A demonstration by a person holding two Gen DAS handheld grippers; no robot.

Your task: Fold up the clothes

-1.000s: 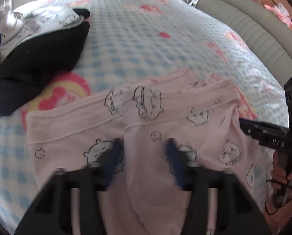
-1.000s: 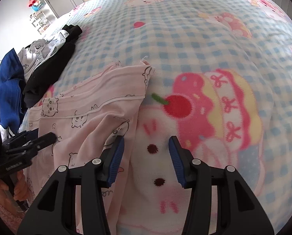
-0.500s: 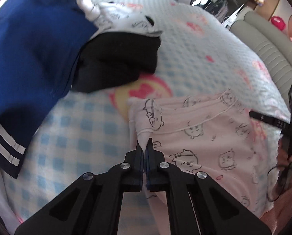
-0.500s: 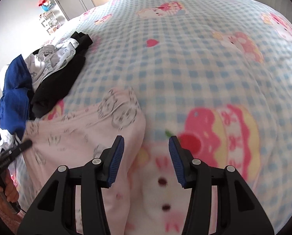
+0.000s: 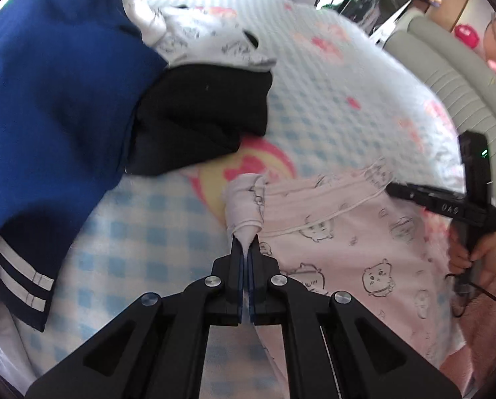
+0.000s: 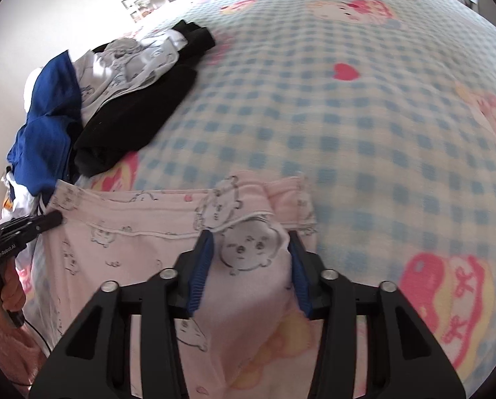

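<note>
Up close, left wrist view: left gripper (image 5: 247,249) was clamped on a bunched corner of the pink garment (image 5: 341,249), soft cotton printed with small cartoon animal faces and edged in white piping. Garment lay spread on the blue-and-white checked blanket (image 5: 154,232), fleecy, with pink cartoon patches. Only this view showed the navy garment (image 5: 55,106) with its two white stripes at full width, the black garment (image 5: 198,123) beside it, and the grey ribbed headboard (image 5: 447,76).

Right wrist view: right gripper (image 6: 251,252) stood wide apart, blue ribbed pads (image 6: 201,266) either side of a raised fold of the pink garment (image 6: 131,242), not pressing it. Only here: the left gripper (image 6: 48,221) seen from outside, pinching the far corner, and a broad stretch of bare blanket (image 6: 347,126).
</note>
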